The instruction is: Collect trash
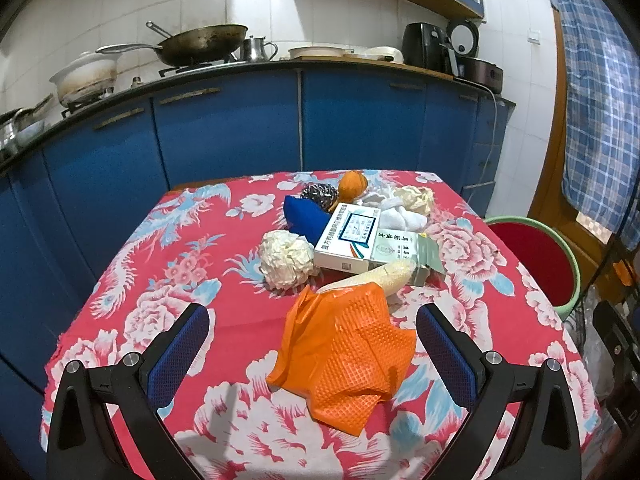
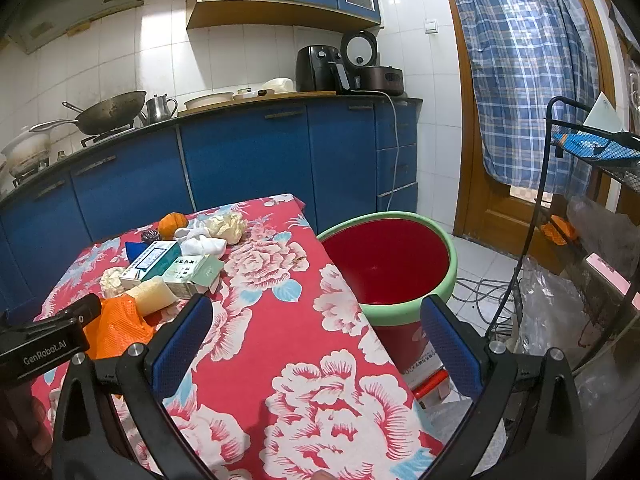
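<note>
Both tongs — left [image 1: 312, 332], right [image 2: 316, 328] — agape (empty)

Near half of tablecloth [image 2: 280, 320] bare, easy pass. Trash clump mid-table: orange bag [image 1: 344, 356] nearest, boxes [image 1: 348, 240] and paper wads [image 1: 284, 260] packed behind. Red bucket [image 2: 400, 312] mouth unobstructed, hugging table's right edge.

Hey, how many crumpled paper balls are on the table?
2. One paper ball lies at the pile's left edge beside the white box; the other sits at the far right, by the white cloth. More may be hidden underneath.

Wok [image 1: 202, 42], kettle [image 1: 256, 49], perhaps air fryer [image 2: 318, 68].
</note>
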The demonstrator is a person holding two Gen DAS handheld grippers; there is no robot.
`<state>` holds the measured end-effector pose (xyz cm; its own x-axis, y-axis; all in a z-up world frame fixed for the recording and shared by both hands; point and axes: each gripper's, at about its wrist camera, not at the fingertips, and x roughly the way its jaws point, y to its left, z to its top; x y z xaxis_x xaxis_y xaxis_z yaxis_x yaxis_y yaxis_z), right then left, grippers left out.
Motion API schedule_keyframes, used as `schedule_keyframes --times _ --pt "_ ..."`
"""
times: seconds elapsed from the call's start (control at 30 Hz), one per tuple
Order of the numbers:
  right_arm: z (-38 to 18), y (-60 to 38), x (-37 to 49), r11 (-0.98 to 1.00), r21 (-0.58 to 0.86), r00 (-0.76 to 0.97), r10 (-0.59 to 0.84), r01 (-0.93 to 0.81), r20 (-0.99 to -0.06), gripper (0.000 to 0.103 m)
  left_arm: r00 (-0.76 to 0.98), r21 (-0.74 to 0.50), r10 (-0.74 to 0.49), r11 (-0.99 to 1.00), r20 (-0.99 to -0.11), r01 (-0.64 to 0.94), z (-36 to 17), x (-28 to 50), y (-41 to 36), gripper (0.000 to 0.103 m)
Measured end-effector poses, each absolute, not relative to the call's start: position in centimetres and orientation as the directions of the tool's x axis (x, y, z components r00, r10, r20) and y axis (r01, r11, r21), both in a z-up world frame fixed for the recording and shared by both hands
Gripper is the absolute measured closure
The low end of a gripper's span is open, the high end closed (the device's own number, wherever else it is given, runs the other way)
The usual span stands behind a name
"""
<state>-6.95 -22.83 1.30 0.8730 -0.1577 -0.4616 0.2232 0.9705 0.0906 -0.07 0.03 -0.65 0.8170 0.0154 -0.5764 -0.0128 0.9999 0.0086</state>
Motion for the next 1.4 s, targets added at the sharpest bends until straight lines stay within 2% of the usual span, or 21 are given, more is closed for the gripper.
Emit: schedule_keyframes --times 0.43,0.77,0.83,0.97,1.03,1.07,1.1,1.2,1.3,1.4 --pt "-0.2 -23.5 -5.7 0.964 0.093 0.841 -0.166 0.247 -0.514 0.001 0.775 0.007 0.014 1.000 -0.632 -0.013 -2.6 2.1 0.4 0.000" --pt "-1.2 -23.7 -4.5 0.963 0.089 0.812 -0.165 0.256 -0.559 0.001 0.714 -0.078 -0.084 0.996 -0.695 0.041 -4.6 3.9 0.7 0.001" --pt "-1.5 -23.7 -4.3 0.962 0.091 0.807 -0.161 0.256 -0.569 0.001 0.705 -0.086 -0.105 0.994 -0.701 0.063 -5.0 4.1 0.3 0.005" --pt "-1.6 -23.9 -4.2 0.961 0.104 0.800 -0.152 0.257 -0.580 0.001 0.678 -0.093 -0.120 0.993 -0.725 0.076 -5.6 4.5 -0.1 0.024" --pt "-1.6 -24.0 -4.2 0.961 0.104 0.801 -0.151 0.257 -0.580 0.001 0.661 -0.119 -0.139 0.990 -0.737 0.076 -6.0 4.7 0.1 0.029" --pt "-1.6 -24.0 -4.2 0.961 0.104 0.800 -0.150 0.256 -0.581 0.001 0.659 -0.126 -0.143 0.989 -0.738 0.074 -6.0 4.7 0.2 0.035" --pt "-1.6 -24.0 -4.2 0.962 0.106 0.799 -0.144 0.251 -0.584 0.001 0.656 -0.136 -0.152 0.988 -0.739 0.076 -6.1 4.7 0.3 0.047" --pt "-1.6 -23.8 -3.9 0.965 0.111 0.797 -0.129 0.239 -0.591 0.001 0.655 -0.161 -0.184 0.982 -0.733 0.096 -6.0 4.6 0.5 0.070" --pt "-1.4 -23.3 -3.7 0.969 0.115 0.798 -0.111 0.220 -0.592 0.001 0.659 -0.175 -0.209 0.977 -0.722 0.118 -5.6 4.2 0.7 0.081" --pt "-1.1 -22.5 -3.4 0.976 0.117 0.800 -0.080 0.185 -0.595 0.001 0.665 -0.190 -0.227 0.973 -0.711 0.129 -5.0 3.8 1.2 0.087"
